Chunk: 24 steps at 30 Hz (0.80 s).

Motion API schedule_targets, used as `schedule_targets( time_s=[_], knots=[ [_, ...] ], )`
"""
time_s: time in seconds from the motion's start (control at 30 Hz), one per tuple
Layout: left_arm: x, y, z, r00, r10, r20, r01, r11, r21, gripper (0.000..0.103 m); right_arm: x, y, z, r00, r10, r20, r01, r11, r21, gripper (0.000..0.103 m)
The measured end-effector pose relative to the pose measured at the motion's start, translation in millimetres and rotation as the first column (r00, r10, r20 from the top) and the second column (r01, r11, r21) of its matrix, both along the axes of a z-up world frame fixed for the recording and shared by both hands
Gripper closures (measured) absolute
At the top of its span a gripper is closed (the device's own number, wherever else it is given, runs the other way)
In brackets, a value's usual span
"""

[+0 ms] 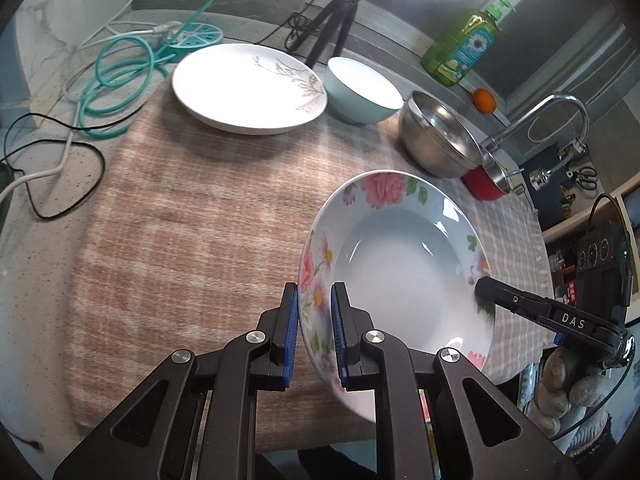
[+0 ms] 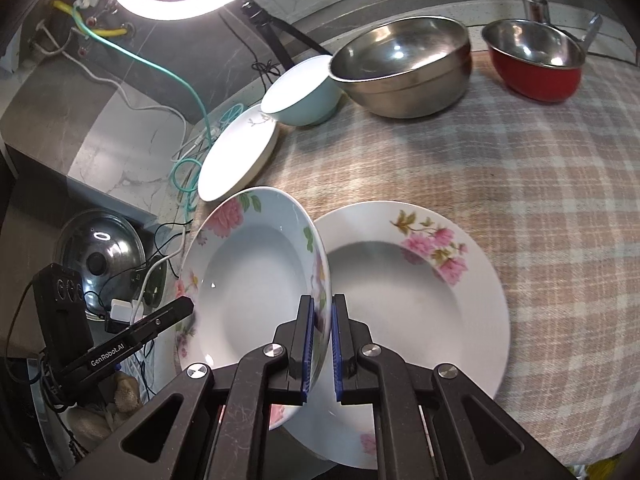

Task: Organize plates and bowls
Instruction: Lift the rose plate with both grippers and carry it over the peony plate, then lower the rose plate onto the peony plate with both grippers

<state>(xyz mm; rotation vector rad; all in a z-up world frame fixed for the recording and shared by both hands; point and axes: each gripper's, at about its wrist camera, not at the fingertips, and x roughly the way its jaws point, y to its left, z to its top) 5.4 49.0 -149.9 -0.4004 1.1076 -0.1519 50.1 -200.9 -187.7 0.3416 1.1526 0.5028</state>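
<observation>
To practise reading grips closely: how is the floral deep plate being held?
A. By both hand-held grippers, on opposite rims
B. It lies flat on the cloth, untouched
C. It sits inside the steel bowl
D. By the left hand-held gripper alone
A: the left hand-held gripper and right hand-held gripper each clamp a rim of the floral deep plate, tilted above the cloth.

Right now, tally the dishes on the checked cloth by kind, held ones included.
Plates: 3, namely held floral plate, pink-flower plate, white sprig plate.
Ceramic bowls: 1, pale blue bowl.
Steel bowls: 2, large steel bowl, red-sided bowl.
Total: 6
</observation>
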Motion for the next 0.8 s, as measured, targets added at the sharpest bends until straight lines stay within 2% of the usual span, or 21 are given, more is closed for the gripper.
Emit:
schedule_targets(
  time_s=[0.3,0.8],
  knots=[
    [6.0,-26.3,-5.9,0.998,-0.057,-0.016,0.057,0.998,0.002,0.089,-6.0,-32.3,-7.7,0.999,-0.051,-0.017,0.051,0.999,-0.002,0.095],
    [14.0,-54.2,-17.6,0.992,-0.114,-0.056,0.115,0.993,0.01,0.089,-9.0,-62.0,-20.7,0.994,-0.096,-0.044,0.096,0.995,-0.012,0.095]
  ],
)
